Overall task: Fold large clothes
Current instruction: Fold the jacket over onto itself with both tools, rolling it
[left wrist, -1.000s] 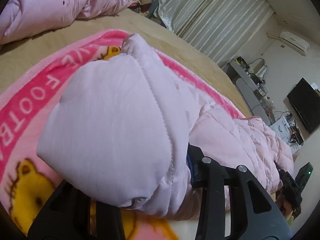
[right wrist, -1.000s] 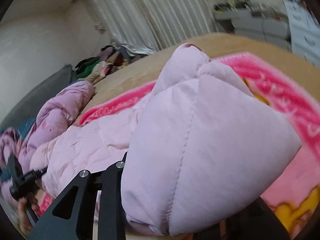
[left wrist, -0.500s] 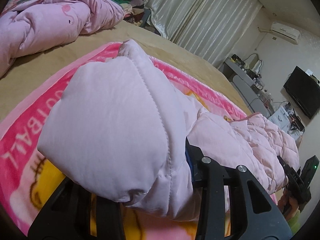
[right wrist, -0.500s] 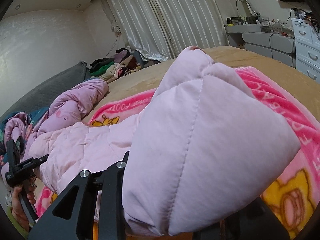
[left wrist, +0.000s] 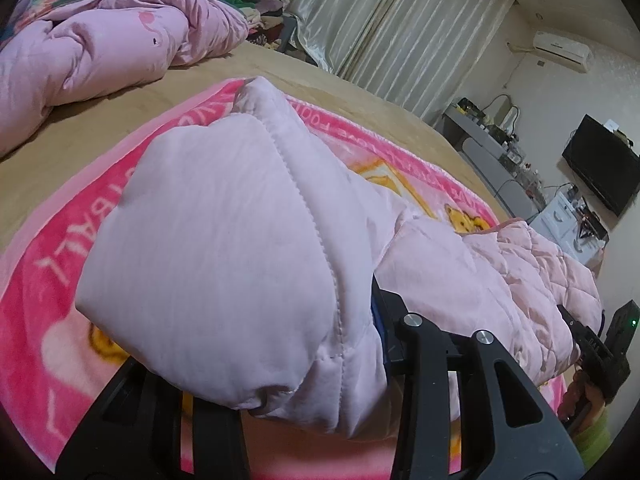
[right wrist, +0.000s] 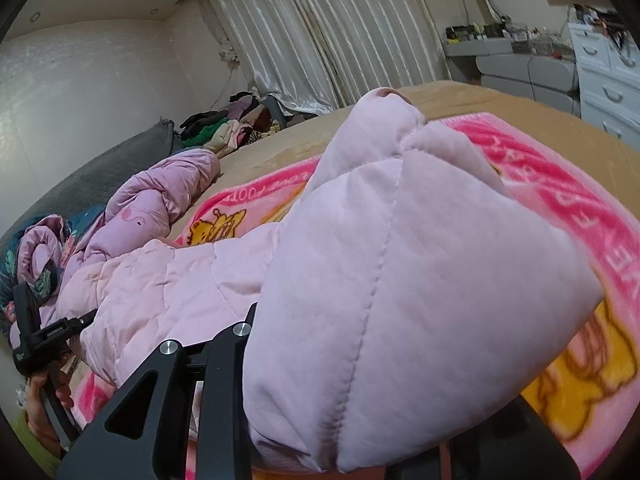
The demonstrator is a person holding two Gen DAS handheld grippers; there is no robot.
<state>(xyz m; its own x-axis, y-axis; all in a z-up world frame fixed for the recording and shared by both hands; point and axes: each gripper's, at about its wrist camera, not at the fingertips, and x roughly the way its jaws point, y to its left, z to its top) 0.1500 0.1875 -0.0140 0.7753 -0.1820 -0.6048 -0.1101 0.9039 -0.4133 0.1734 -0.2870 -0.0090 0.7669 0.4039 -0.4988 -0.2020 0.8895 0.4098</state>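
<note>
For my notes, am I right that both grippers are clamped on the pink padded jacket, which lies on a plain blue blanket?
Not quite: the blanket is bright pink with yellow cartoon bears, as the left wrist view shows. The left gripper and right gripper do hold the pink padded jacket.

A tan bed carries a pink cartoon blanket with white lettering (only partly readable). A rumpled pink quilt lies bunched near the bed's far side. Pale pleated curtains cover the far wall, with a heap of clothes below them. A dark television hangs beneath an air conditioner.
</note>
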